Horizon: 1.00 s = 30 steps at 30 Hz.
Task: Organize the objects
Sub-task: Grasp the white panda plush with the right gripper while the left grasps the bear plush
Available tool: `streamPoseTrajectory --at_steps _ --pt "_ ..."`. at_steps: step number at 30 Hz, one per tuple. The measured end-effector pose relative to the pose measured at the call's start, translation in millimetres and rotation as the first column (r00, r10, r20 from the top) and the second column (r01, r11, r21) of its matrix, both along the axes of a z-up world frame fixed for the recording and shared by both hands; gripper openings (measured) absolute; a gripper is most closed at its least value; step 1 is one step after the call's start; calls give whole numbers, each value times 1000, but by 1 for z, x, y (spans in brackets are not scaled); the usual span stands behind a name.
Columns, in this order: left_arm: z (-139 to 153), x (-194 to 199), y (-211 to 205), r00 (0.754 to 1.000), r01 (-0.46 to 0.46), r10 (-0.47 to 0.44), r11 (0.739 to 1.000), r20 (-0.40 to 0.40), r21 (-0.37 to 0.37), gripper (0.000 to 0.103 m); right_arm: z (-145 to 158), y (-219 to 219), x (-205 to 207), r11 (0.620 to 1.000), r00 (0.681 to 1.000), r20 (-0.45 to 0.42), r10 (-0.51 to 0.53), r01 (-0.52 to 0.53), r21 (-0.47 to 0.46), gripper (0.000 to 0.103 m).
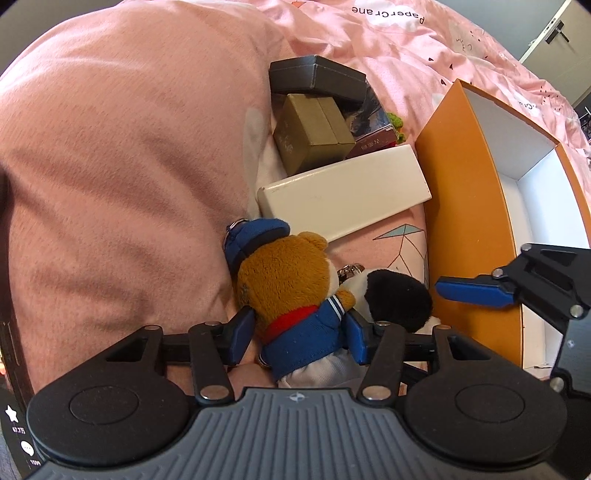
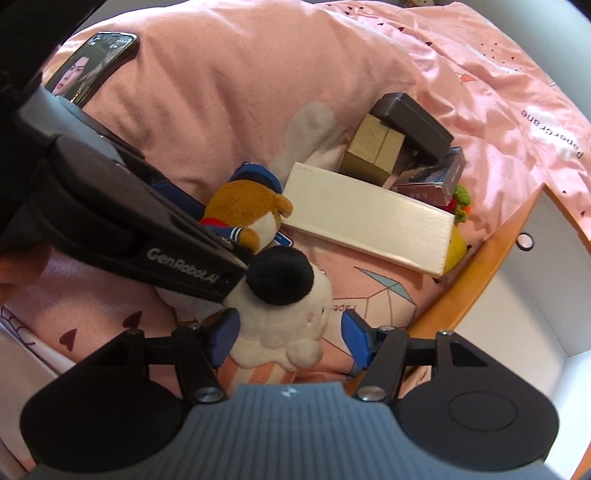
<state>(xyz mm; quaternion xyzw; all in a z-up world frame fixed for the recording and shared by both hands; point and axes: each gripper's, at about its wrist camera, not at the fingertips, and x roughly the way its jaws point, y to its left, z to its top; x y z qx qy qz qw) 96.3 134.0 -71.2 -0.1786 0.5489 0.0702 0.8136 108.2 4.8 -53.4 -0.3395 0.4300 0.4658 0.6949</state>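
Left wrist view: our left gripper straddles the bear, jaws wide; right gripper likewise around the panda — box at two o'clock empty, all unsorted.

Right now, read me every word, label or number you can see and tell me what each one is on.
"PaperCrane": pink bedsheet, printed upside down.
"GenRobot.AI": left gripper body.
Red packet: print too blurred to read.
Phone screen: text too small.

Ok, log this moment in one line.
left gripper: open, astride bear | right gripper: open, astride white plush | phase: pre-grasp
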Motion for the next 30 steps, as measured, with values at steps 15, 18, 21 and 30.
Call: streamPoseTrajectory --at_steps 15,18,21,30 --pt "-8 5 -1 1000 -23 23 1000 -15 18 67 -7 9 -4 998 999 10 41 -40 -46 65" --pt "-10 5 -2 1000 -22 22 999 -17 29 67 -13 16 -5 997 998 14 59 -59 -40 65" --pt "-10 4 -1 1000 -19 19 999 -9 27 61 -17 21 -3 998 998 17 54 -53 -41 64" --pt "3 -11 2 995 -43 45 999 92 -29 49 3 0 -5 999 1000 17 -24 23 43 58"
